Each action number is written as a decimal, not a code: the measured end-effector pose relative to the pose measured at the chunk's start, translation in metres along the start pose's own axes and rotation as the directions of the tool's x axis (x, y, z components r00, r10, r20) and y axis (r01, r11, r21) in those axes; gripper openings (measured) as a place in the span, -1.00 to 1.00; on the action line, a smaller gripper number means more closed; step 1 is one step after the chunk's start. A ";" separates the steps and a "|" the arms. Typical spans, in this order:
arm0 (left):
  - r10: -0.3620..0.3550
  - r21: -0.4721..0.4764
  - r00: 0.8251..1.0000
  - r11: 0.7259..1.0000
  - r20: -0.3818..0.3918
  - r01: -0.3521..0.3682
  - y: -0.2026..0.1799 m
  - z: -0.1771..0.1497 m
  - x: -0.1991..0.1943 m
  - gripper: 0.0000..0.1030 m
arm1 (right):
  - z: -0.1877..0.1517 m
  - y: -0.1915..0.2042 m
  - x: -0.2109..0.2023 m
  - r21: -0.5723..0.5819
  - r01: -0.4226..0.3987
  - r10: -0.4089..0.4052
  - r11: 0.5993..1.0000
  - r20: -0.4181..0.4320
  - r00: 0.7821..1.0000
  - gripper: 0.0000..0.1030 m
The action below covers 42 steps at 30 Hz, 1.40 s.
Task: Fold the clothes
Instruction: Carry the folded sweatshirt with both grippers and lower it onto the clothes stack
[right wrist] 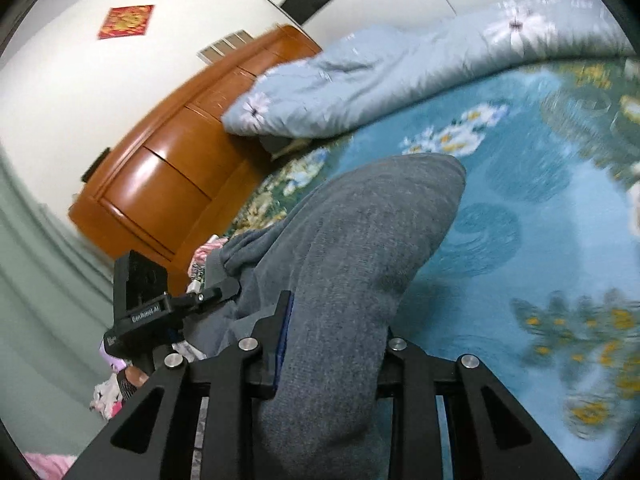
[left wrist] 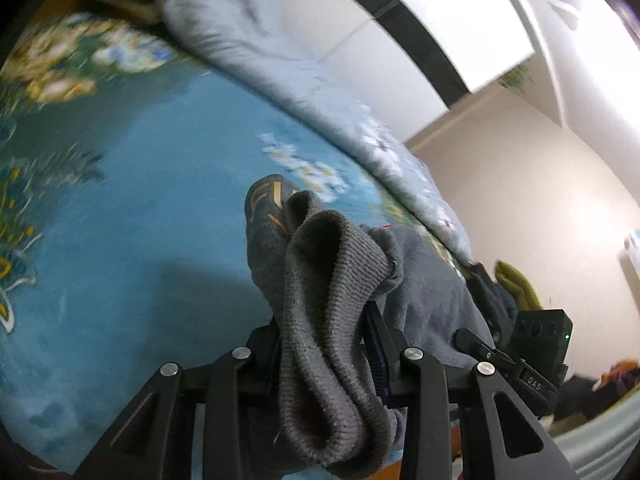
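While both wrist views are smeared by motion, I can read the grips well enough. Nearest my left camera, the left gripper [left wrist: 326, 360] has its fingers clamped on the ribbed cuff [left wrist: 328, 320] of a grey sweatshirt [left wrist: 424, 288]; the cuff bunches up between them and droops over the linkage toward the lens. A gold stripe mark [left wrist: 272, 204] shows on the dark fold just past the cuff.

On my right camera, the right gripper [right wrist: 332, 344] is closed on a thick fold of that same grey garment [right wrist: 360, 240], which fills the gap between the fingers and rises away from the lens in a rounded hump. The other gripper's black body [right wrist: 140, 300] sits to the left, touching the cloth.

Beyond the garment lies the blue floral bedsheet [left wrist: 152, 208]; the cloth is held up off it and casts a shadow there. Farther back, a pale blue quilt [right wrist: 380, 68] with white flowers is heaped along the far side of the bed. A wooden headboard [right wrist: 168, 168] stands behind it, and a red square decoration [right wrist: 126, 21] hangs on the white wall.
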State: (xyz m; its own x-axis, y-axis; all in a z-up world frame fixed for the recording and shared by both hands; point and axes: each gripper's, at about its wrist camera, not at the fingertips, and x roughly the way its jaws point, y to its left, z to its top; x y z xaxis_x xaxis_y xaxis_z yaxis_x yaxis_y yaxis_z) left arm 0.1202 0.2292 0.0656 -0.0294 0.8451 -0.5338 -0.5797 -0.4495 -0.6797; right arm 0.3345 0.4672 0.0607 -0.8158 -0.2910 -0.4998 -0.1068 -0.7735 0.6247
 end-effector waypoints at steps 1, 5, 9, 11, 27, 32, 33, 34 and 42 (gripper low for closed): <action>-0.007 0.027 1.000 1.000 -0.005 0.007 -0.016 0.002 0.002 -0.27 | 0.002 0.002 -0.016 -0.020 -0.003 0.004 1.000 0.017 1.000 -0.44; -0.083 0.144 0.996 0.986 -0.034 0.087 -0.107 0.020 0.025 -0.27 | 0.022 -0.001 -0.092 -0.070 0.009 -0.002 0.998 0.096 0.995 -0.45; -0.199 0.266 0.977 0.940 -0.080 0.213 -0.218 0.044 0.061 -0.27 | 0.054 -0.009 -0.192 -0.094 0.099 -0.076 0.991 0.229 0.971 -0.45; -0.247 0.310 0.962 0.911 -0.116 0.271 -0.272 0.055 0.080 -0.27 | 0.070 -0.013 -0.243 -0.102 0.153 -0.117 0.983 0.294 0.949 -0.45; -0.357 0.402 0.857 0.771 -0.371 0.495 -0.517 0.018 0.257 -0.27 | 0.141 -0.125 -0.495 0.151 0.502 -0.518 0.852 0.387 0.763 -0.45; -0.307 0.318 0.853 0.831 -0.421 0.456 -0.497 -0.002 0.306 -0.27 | 0.125 -0.187 -0.491 0.236 0.511 -0.563 0.826 0.308 0.767 -0.45; -0.289 0.310 0.857 0.844 -0.426 0.438 -0.487 -0.005 0.315 -0.27 | 0.118 -0.200 -0.489 0.261 0.504 -0.564 0.824 0.292 0.772 -0.45; -0.272 0.303 0.861 0.855 -0.431 0.421 -0.479 -0.008 0.320 -0.27 | 0.112 -0.212 -0.486 0.284 0.494 -0.564 0.822 0.280 0.777 -0.44; -0.278 0.241 0.855 0.880 -0.437 0.409 -0.460 -0.001 0.318 -0.04 | 0.101 -0.218 -0.489 0.296 0.441 -0.523 0.847 0.320 0.790 -0.29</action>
State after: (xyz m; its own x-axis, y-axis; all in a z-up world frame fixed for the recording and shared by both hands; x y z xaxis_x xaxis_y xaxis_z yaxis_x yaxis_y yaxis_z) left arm 0.3788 0.7042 0.2079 0.4922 0.7212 -0.4874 -0.7184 0.0204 -0.6953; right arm 0.6995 0.8353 0.2297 -0.7702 0.3553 -0.5297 -0.6189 -0.6170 0.4861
